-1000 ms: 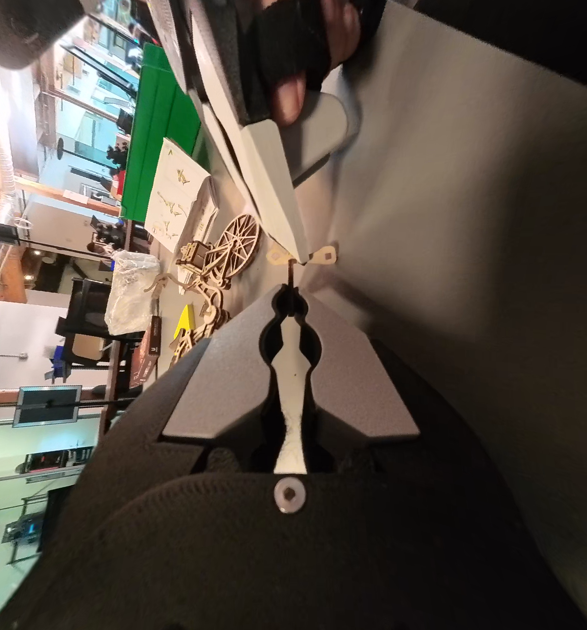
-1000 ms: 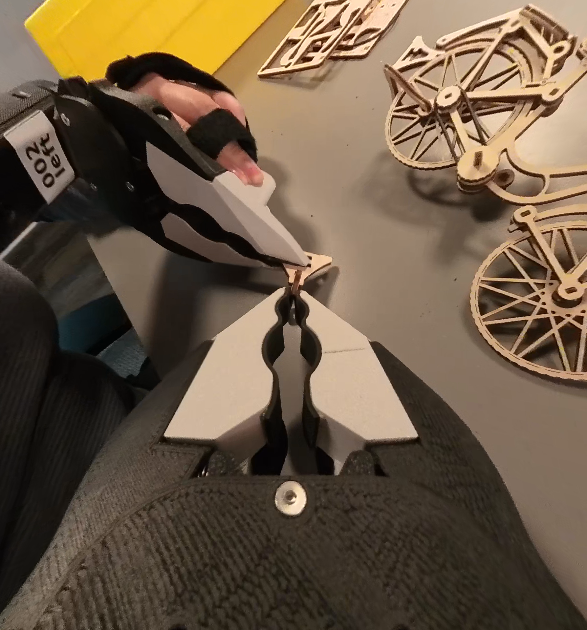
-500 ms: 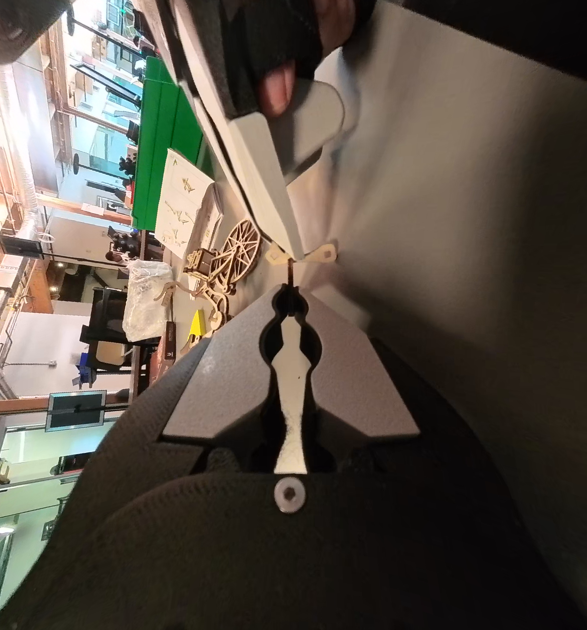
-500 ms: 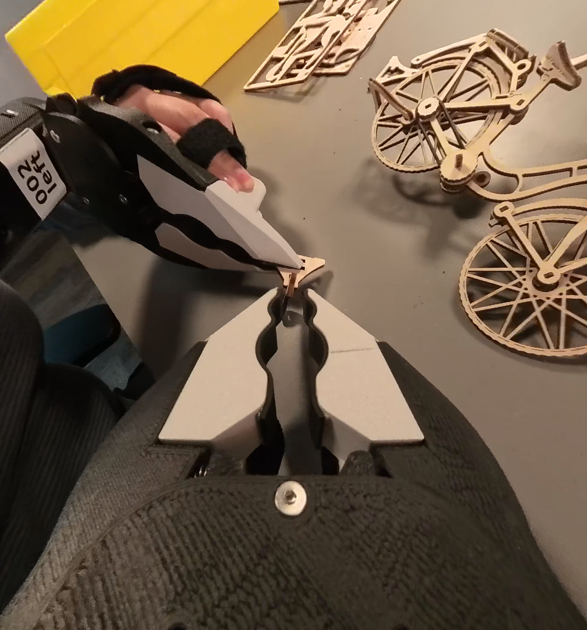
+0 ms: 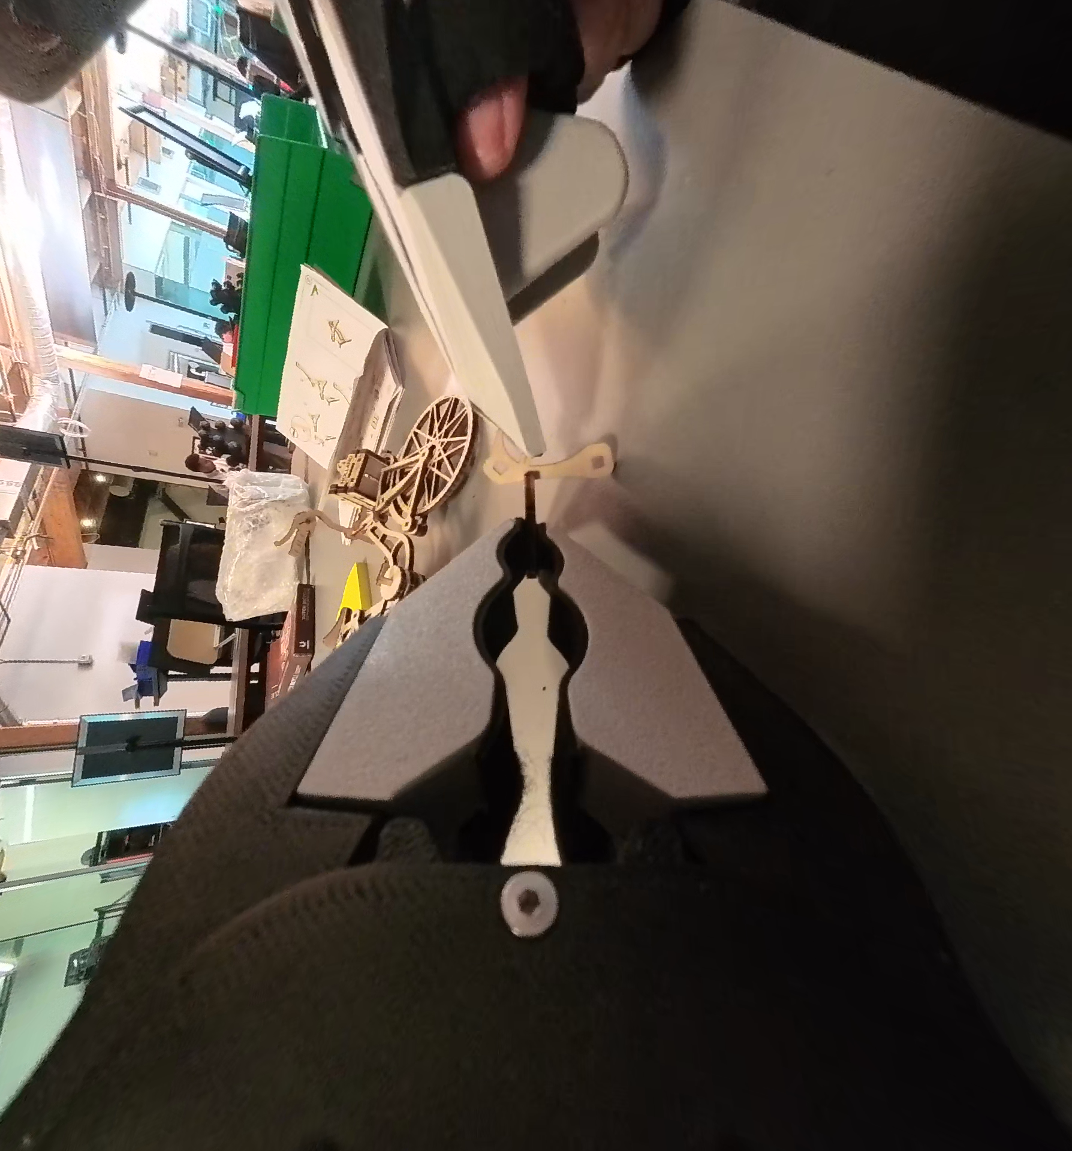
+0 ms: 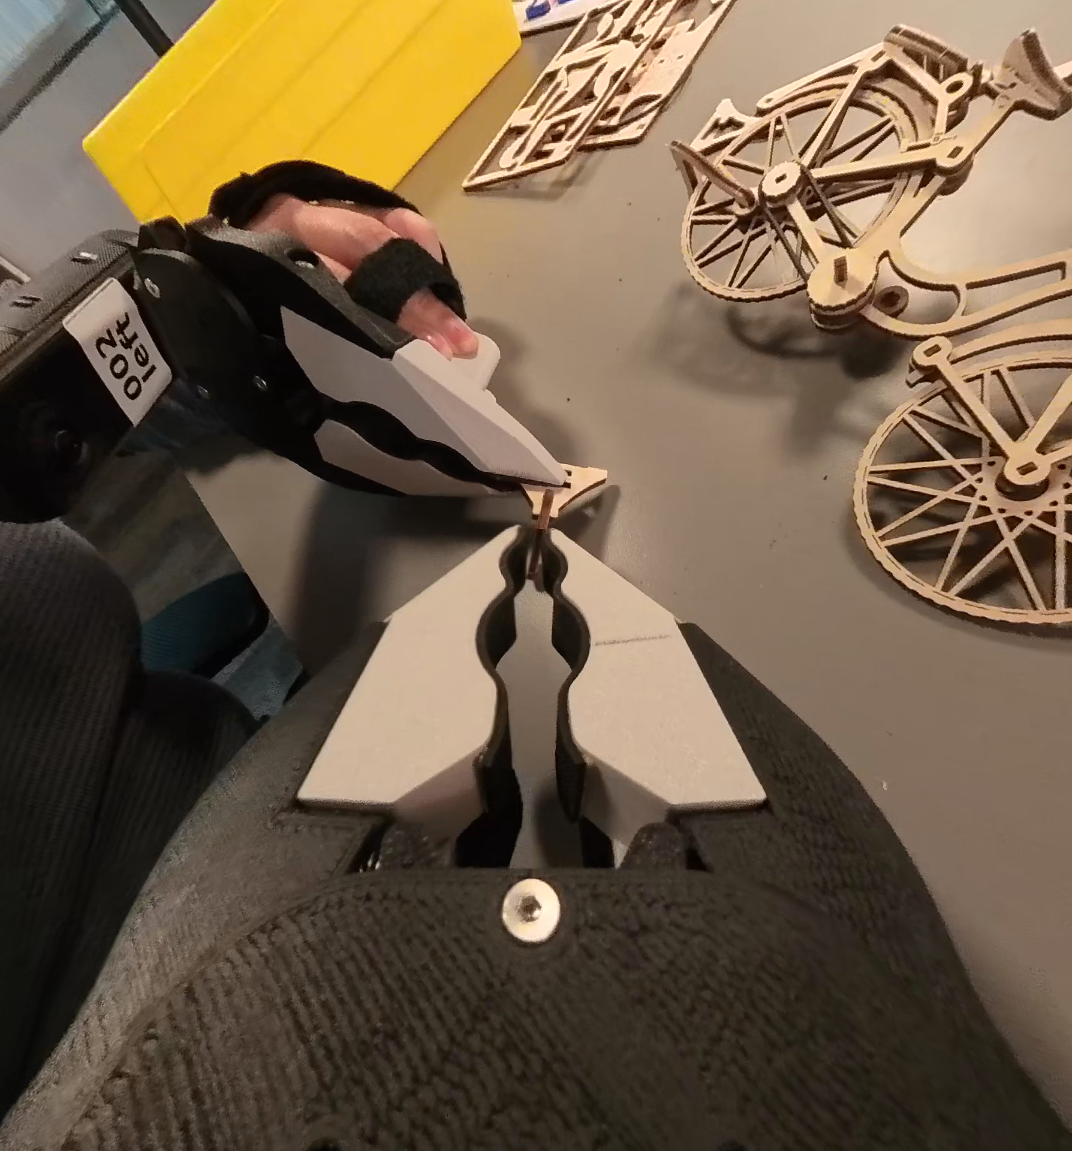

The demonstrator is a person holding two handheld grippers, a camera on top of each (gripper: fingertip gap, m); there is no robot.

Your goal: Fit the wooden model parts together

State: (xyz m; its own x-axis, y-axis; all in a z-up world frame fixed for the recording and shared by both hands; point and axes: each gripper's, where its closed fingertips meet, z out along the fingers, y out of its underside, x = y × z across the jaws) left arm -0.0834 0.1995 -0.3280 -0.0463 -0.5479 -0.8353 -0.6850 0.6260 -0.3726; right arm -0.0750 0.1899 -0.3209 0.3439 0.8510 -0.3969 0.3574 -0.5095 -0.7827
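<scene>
**Q:** Where are the parts, and how do they lie?

**Me:** Just above the grey table [image 6: 708, 405], tip to tip. My left tongs [image 5: 530, 540] are closed to a sliver on the triangular part [image 6: 583, 487], which points towards 3 o'clock in the right wrist view. My right tongs [image 6: 536, 540] are equally pinched on the crank-shaped part [image 5: 577, 468]. Its long axis runs 9 to 3 in the left wrist view, square hole at 3. The two parts touch, crossing at about a right angle.

**Q:** Surroundings, counted?

**Me:** Right wrist view: one wooden bicycle [image 6: 845, 261] with two spoked wheels at 1 to 3 o'clock, one cut-out sheet [image 6: 589, 93] at 12, one yellow bin [image 6: 303, 106] at 11. Left wrist view: one green bin [image 5: 290, 249], one booklet [image 5: 328, 374], one plastic bag [image 5: 259, 548], then an open workshop with windows.
</scene>
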